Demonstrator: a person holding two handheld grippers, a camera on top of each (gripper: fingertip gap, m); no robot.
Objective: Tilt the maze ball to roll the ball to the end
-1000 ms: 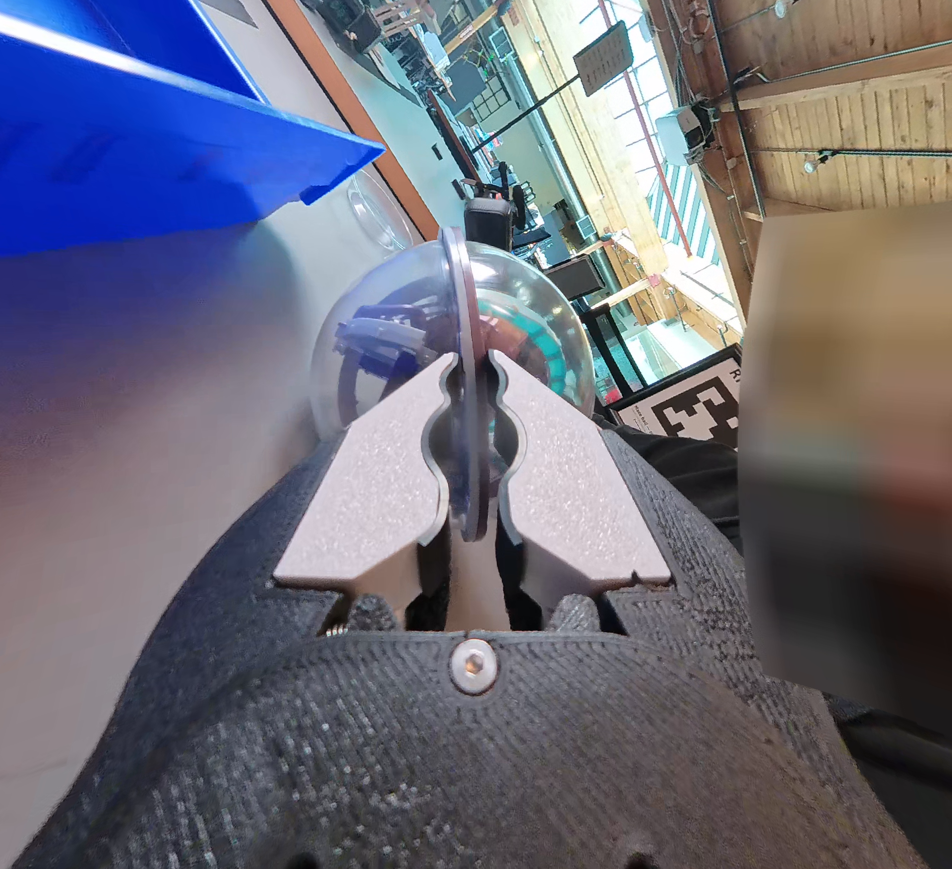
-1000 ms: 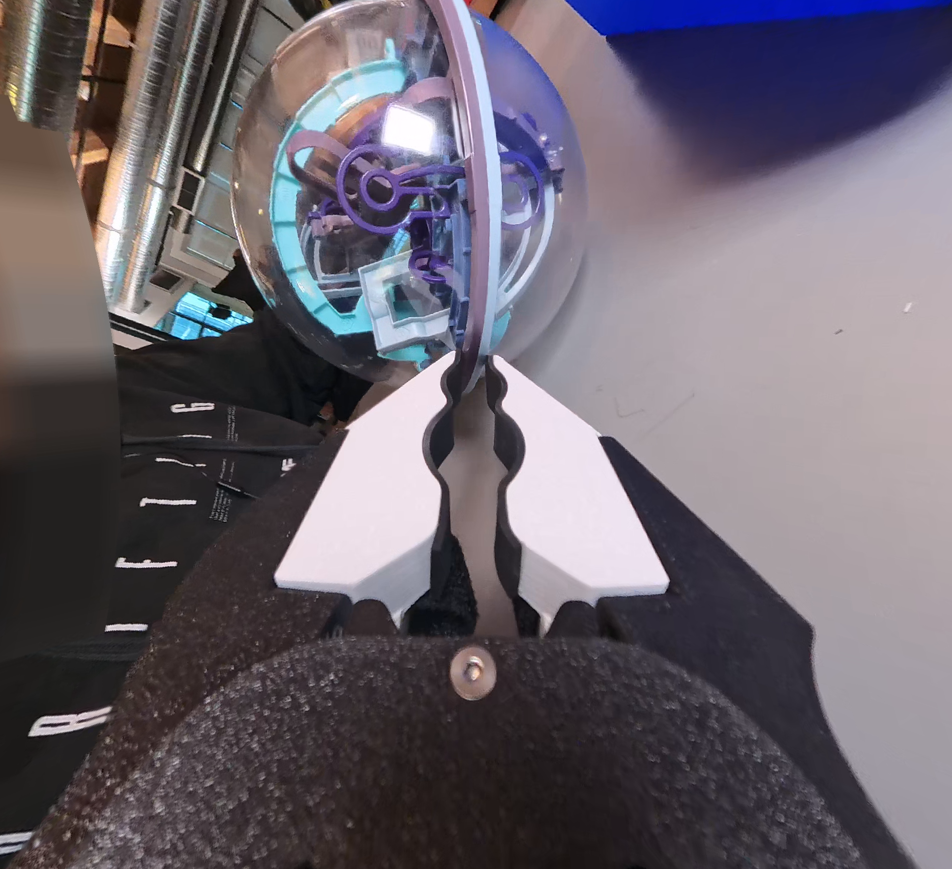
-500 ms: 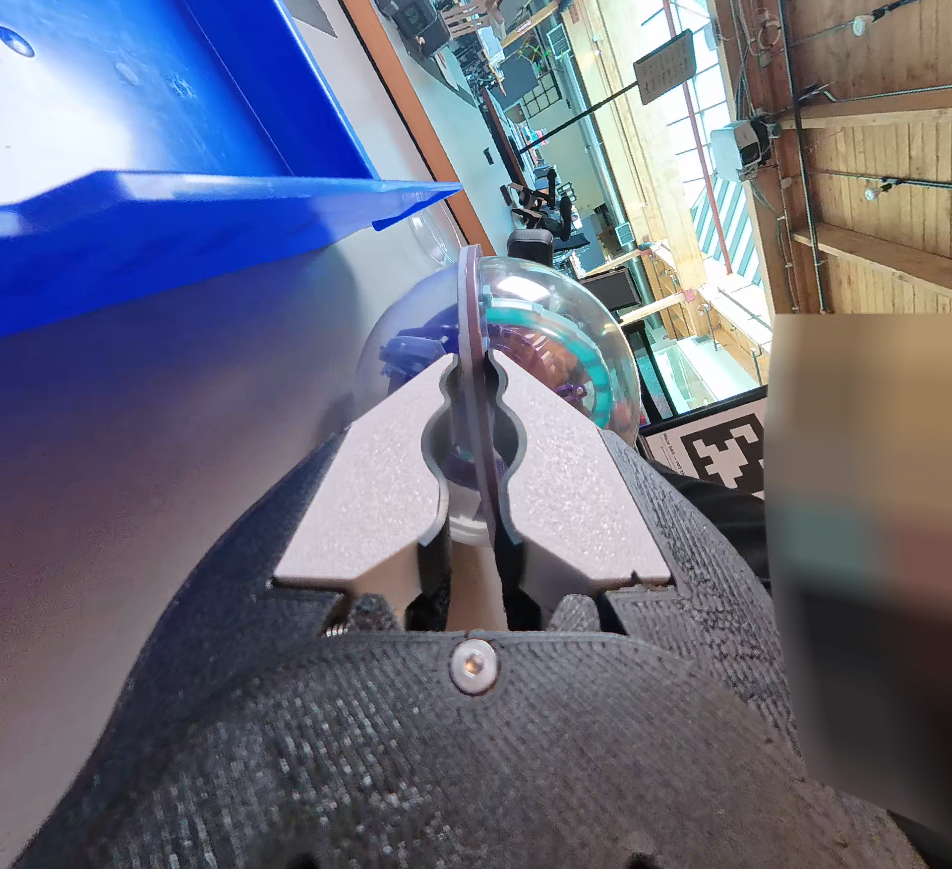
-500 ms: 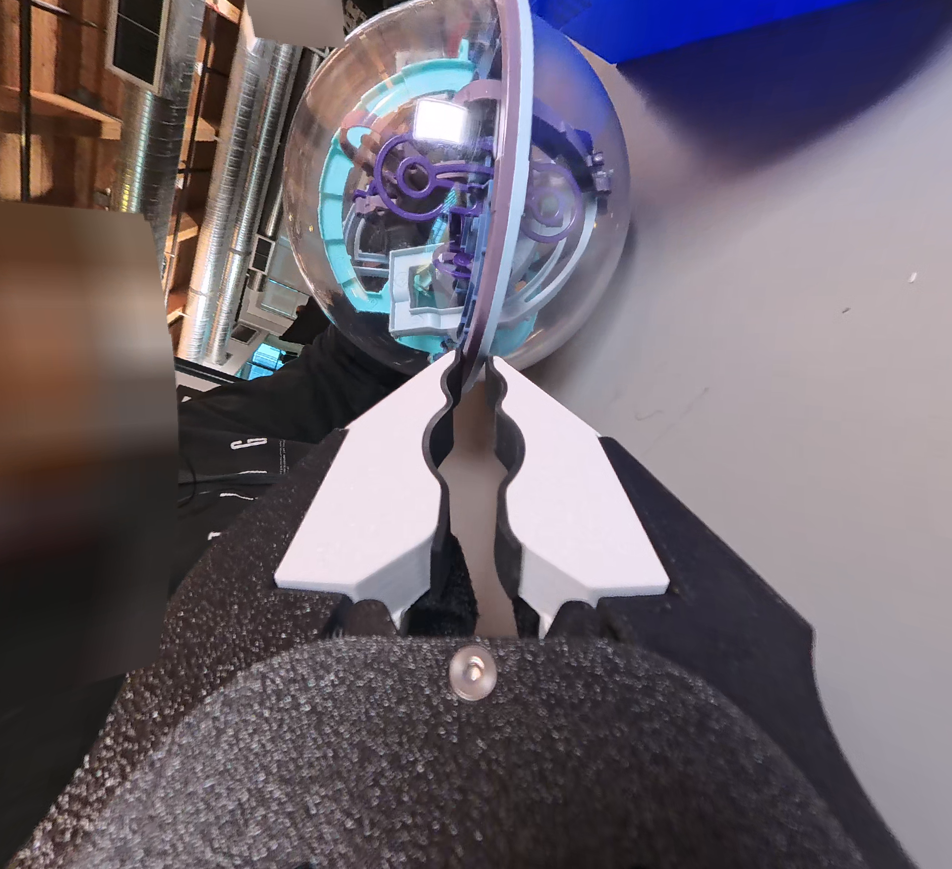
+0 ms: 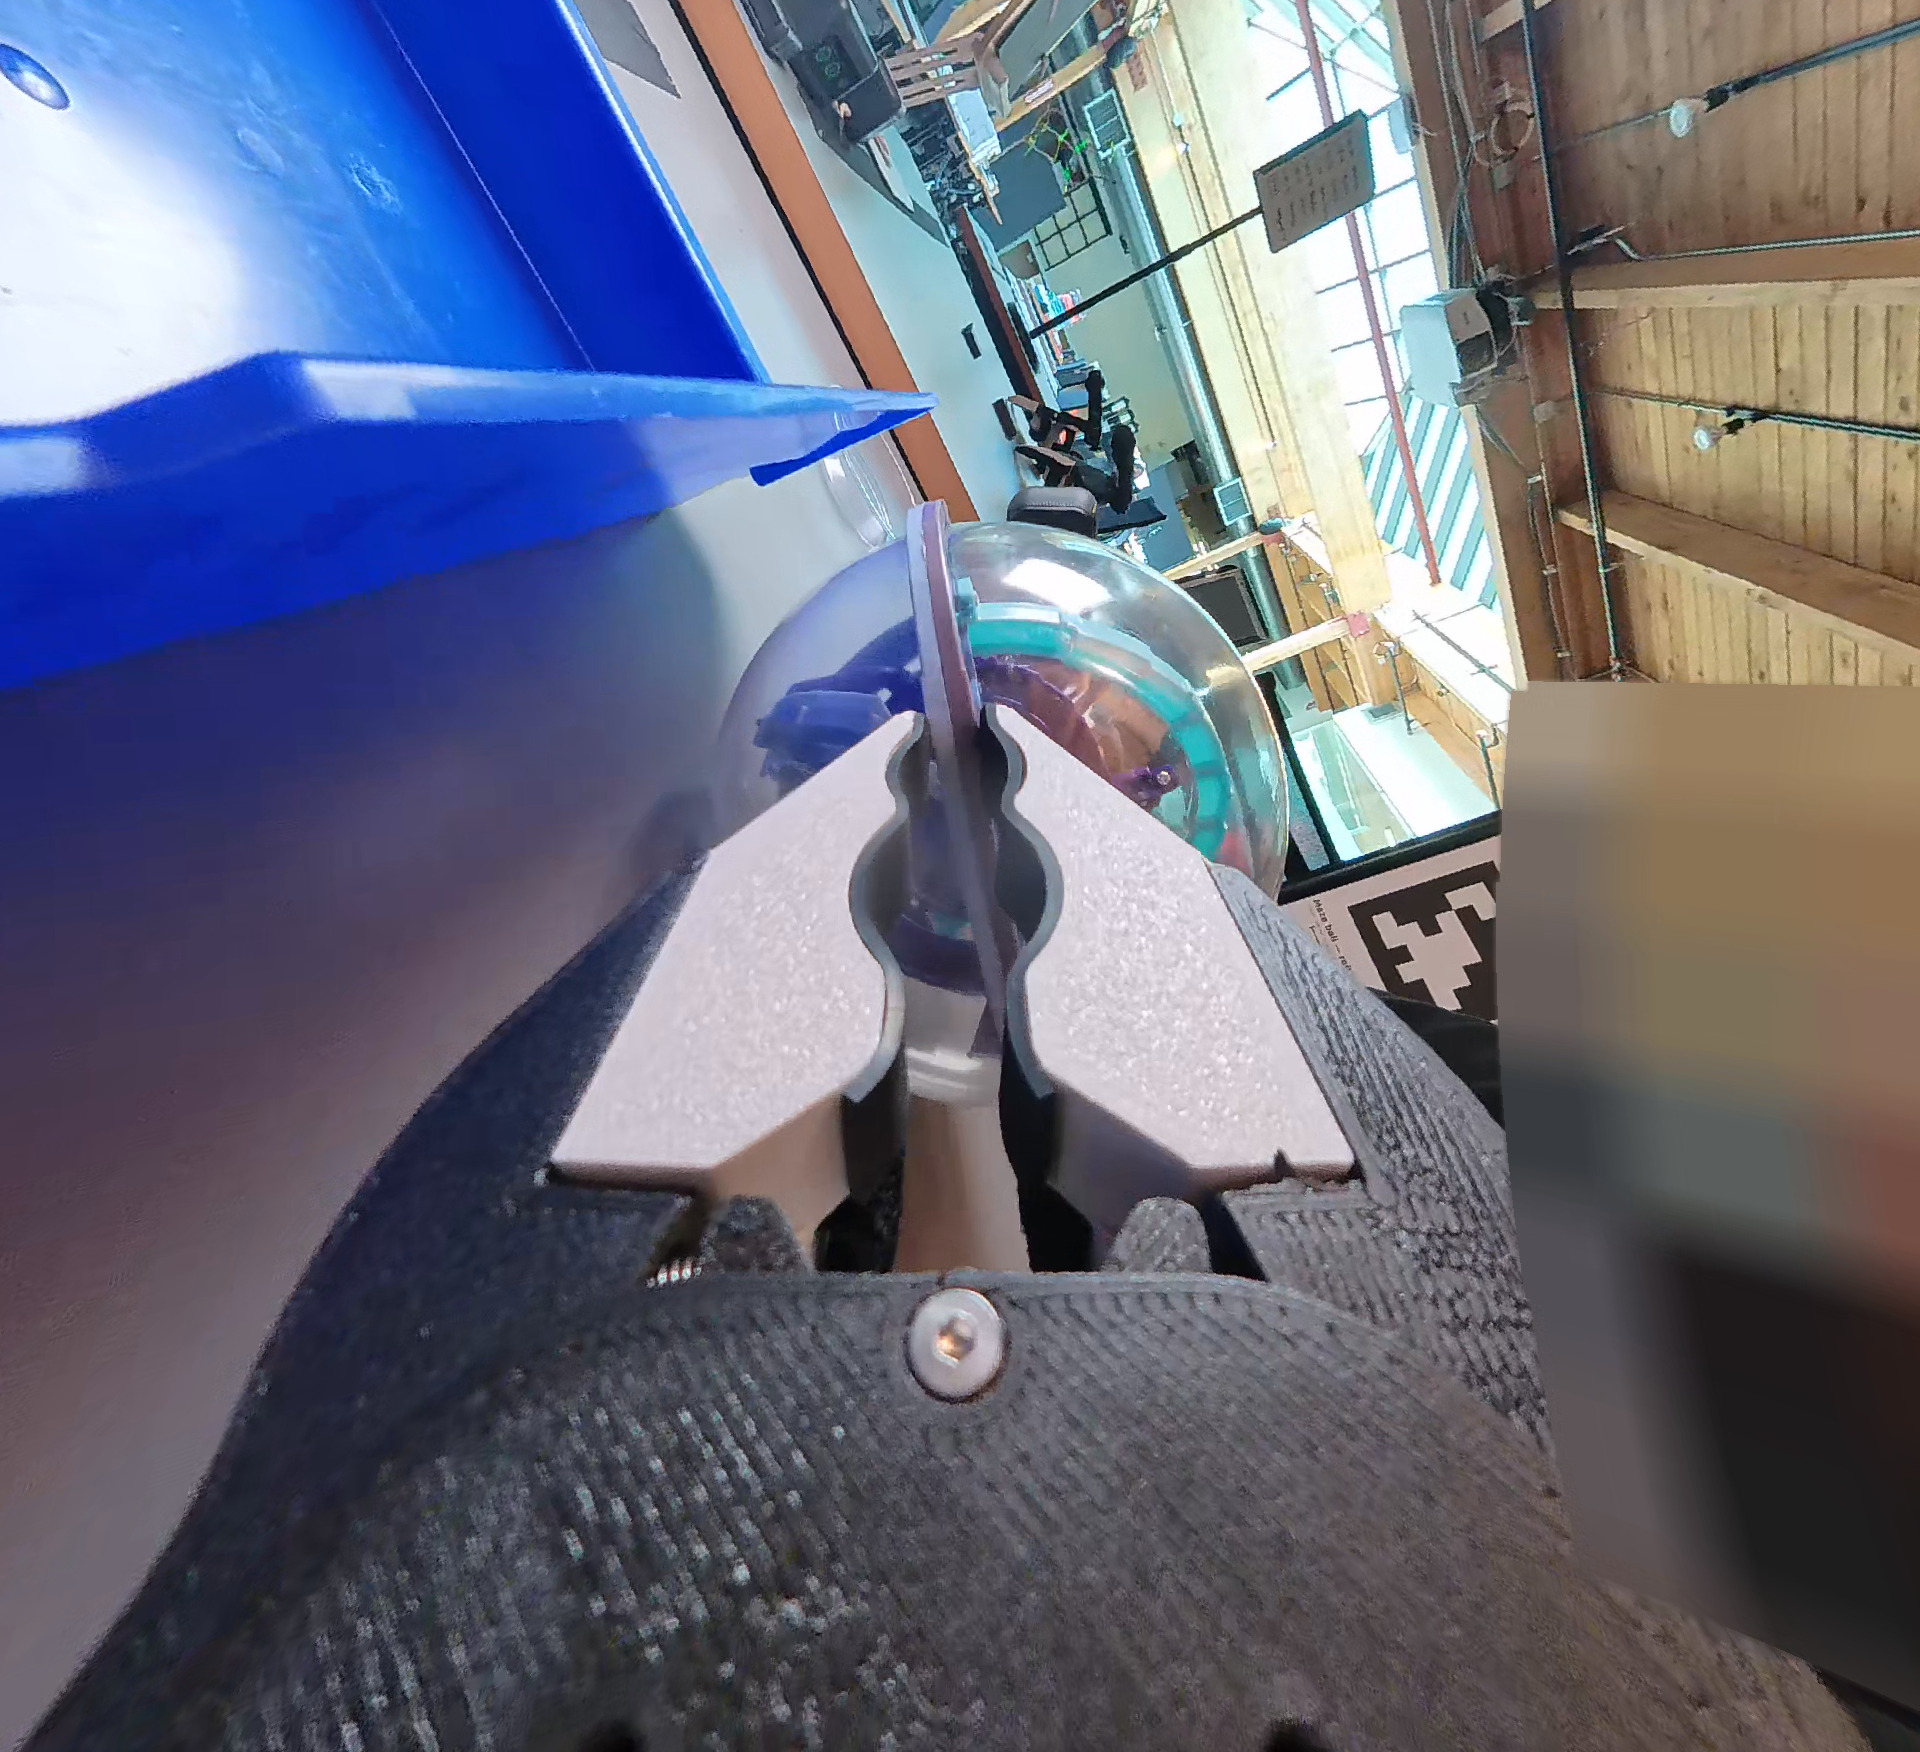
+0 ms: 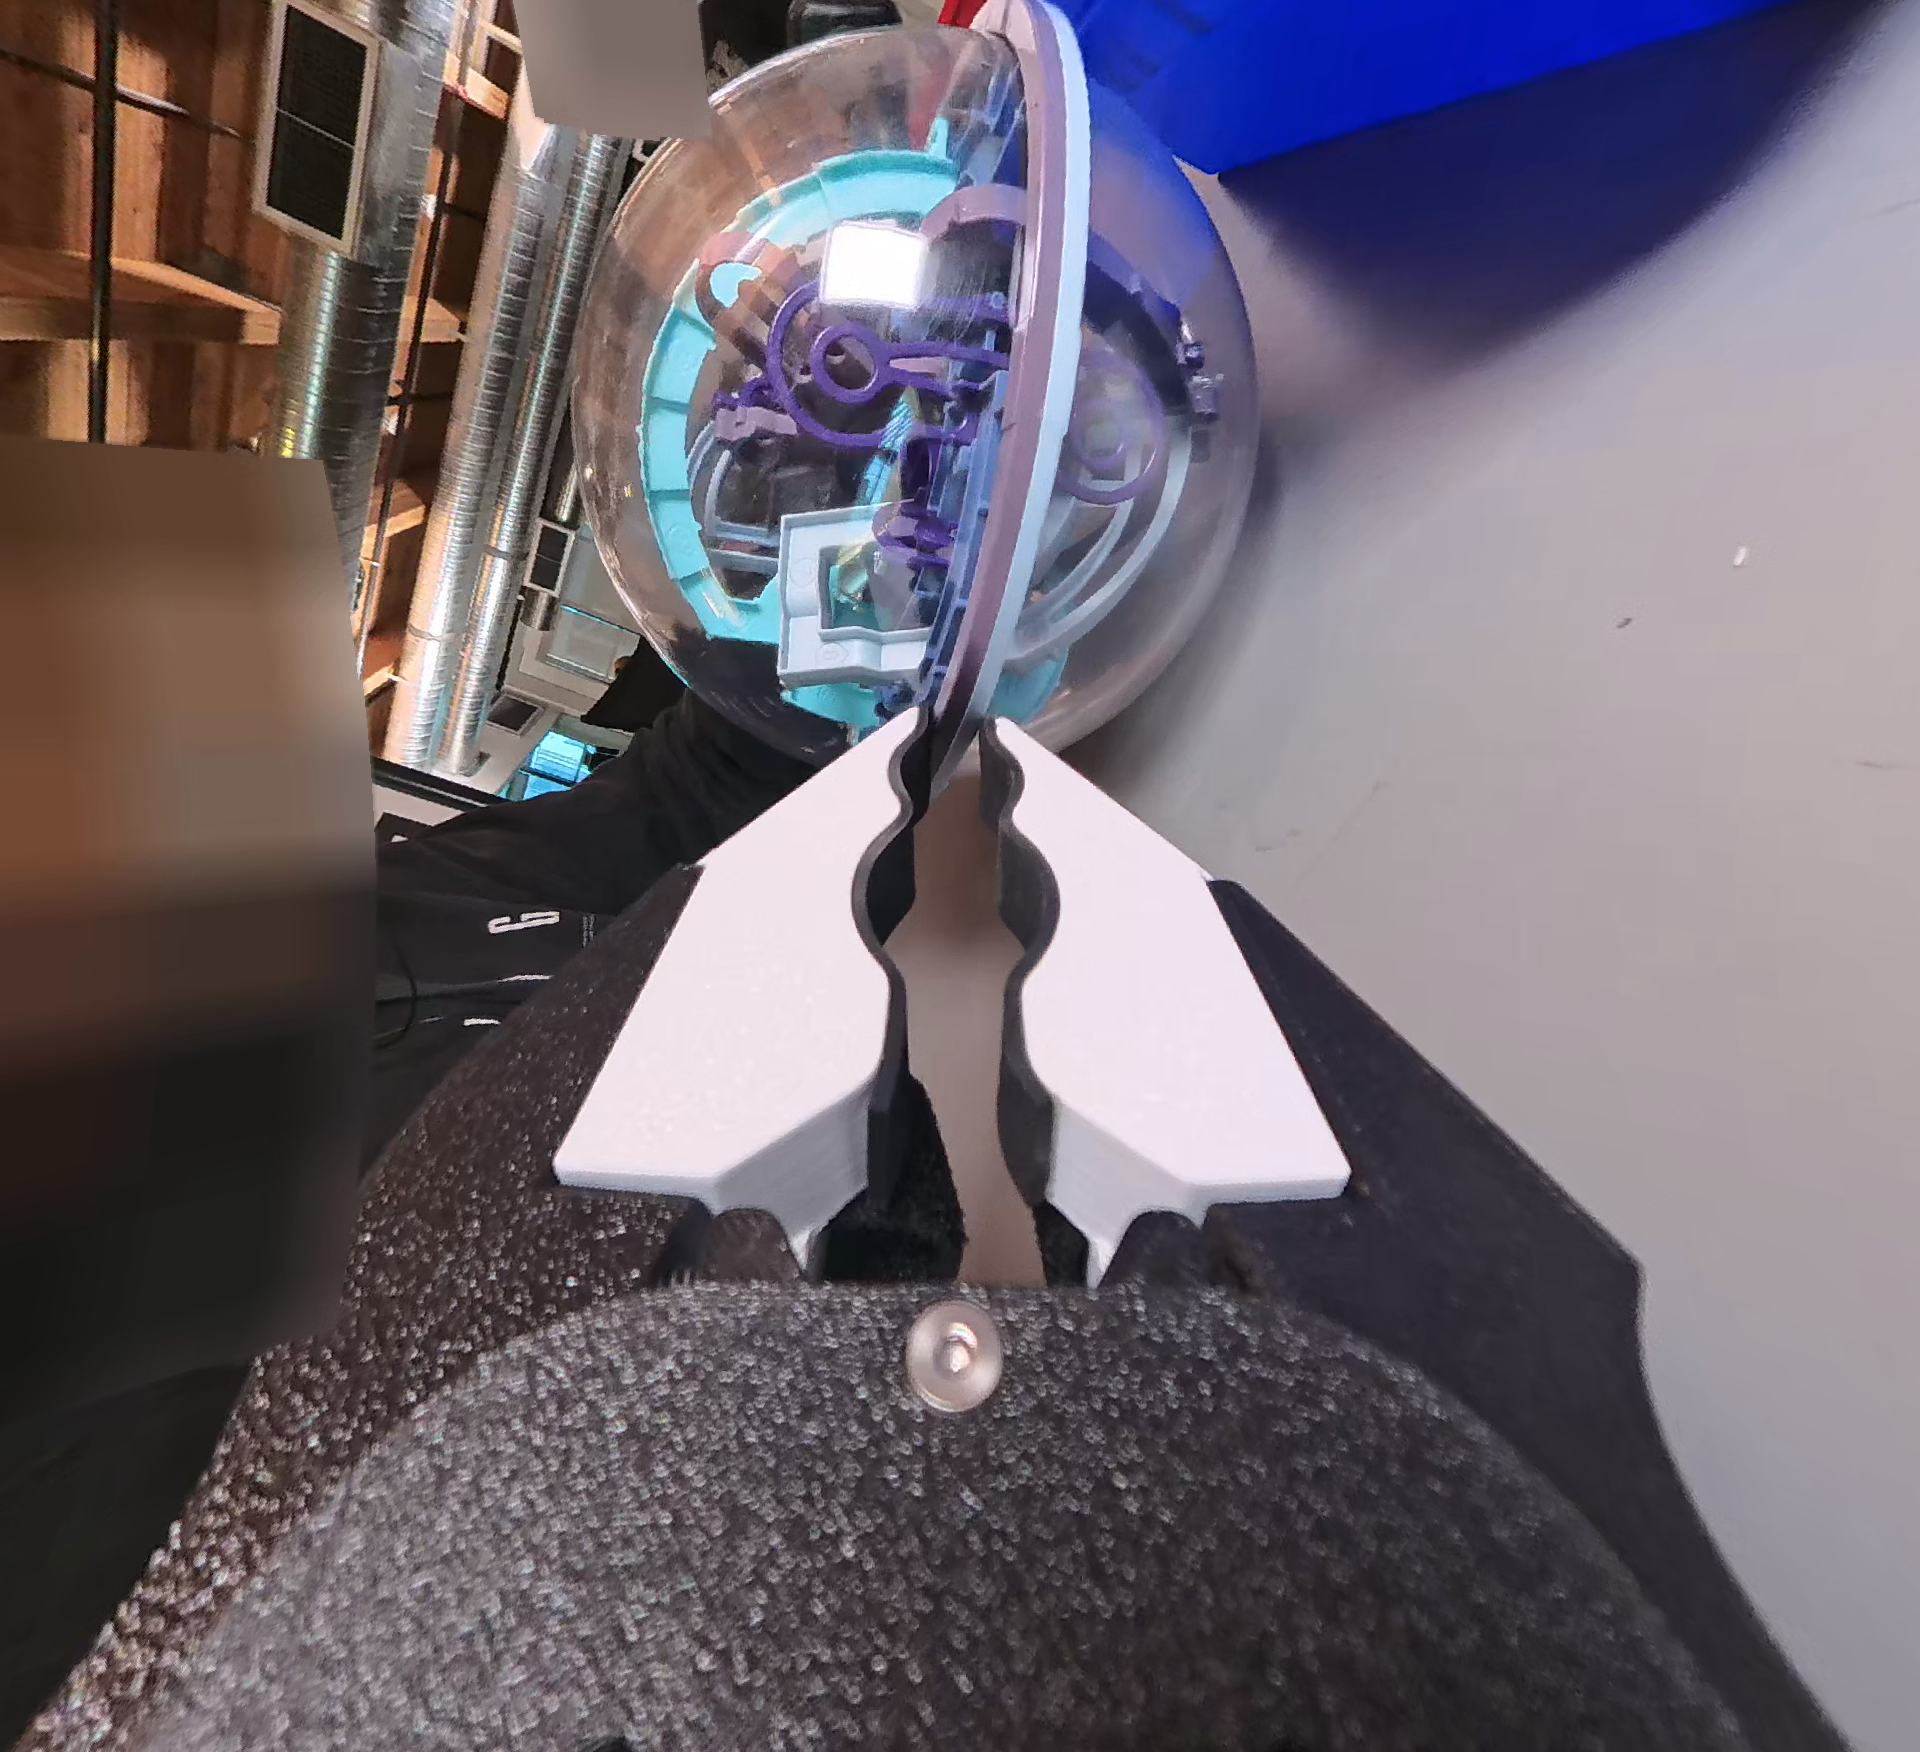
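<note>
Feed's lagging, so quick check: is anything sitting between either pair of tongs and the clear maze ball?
Nothing visible does. Both tongs, left and right, are clamped directly on the purple rim of the clear plastic maze ball. The blue plastic bin stands apart, beside it.

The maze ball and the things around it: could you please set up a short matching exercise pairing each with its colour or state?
Things:
1. maze ball
2. bin
3. left gripper
4. table

Colours or states:
A. grey and flat
B. blue, beside the ball
C. clear shell with teal and purple tracks inside
D. shut on the ball's rim

Pairs: 1-C, 2-B, 3-D, 4-A
</note>
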